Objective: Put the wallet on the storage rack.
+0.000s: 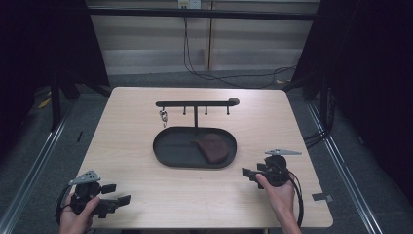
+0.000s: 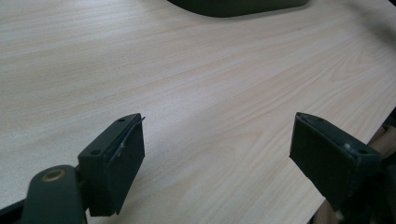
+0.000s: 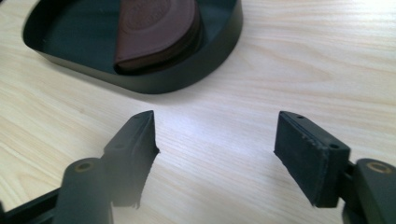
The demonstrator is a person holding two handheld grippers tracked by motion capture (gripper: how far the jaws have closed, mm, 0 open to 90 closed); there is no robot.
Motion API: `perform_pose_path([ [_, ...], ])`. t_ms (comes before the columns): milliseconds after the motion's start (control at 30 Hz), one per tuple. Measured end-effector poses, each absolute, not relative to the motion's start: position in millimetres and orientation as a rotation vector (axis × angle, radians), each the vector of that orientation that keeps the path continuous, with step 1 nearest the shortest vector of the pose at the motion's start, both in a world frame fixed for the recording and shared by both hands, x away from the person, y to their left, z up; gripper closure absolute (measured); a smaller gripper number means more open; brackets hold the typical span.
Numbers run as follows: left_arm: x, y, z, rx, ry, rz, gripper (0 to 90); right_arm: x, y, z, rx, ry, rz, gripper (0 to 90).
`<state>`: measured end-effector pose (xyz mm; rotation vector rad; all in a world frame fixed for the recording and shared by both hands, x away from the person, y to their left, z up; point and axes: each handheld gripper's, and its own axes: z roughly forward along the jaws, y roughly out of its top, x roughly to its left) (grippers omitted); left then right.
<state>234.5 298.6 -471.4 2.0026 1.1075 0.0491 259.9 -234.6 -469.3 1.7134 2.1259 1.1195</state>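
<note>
Inside oval black tray [image 1: 165, 151], rounded brown leather pouch [image 1: 213, 148].

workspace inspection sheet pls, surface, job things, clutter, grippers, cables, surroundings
surface: pale wooden table, bare where the grippers rest.
job's things: brown leather pouch lies in the black oval metal tray; black T-shaped hook rack rises from the tray's far edge, a small metal key ring on its left hook.
clutter: nothing seen.
grippers: left gripper open, nothing between the jaws; right gripper open, nothing between the jaws, near the tray.
cables: black cable on the floor behind the table.
surroundings: dark curtains, grey floor.
</note>
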Motion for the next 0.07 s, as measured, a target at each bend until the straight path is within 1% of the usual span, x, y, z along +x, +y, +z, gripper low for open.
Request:
perform_pose_path([
  [67,234.4,299.5,-471.0,2.008,1.102,0.047,17.8,259.0,-237.8,-468.5,1.708,2.113,1.134,27.9],
])
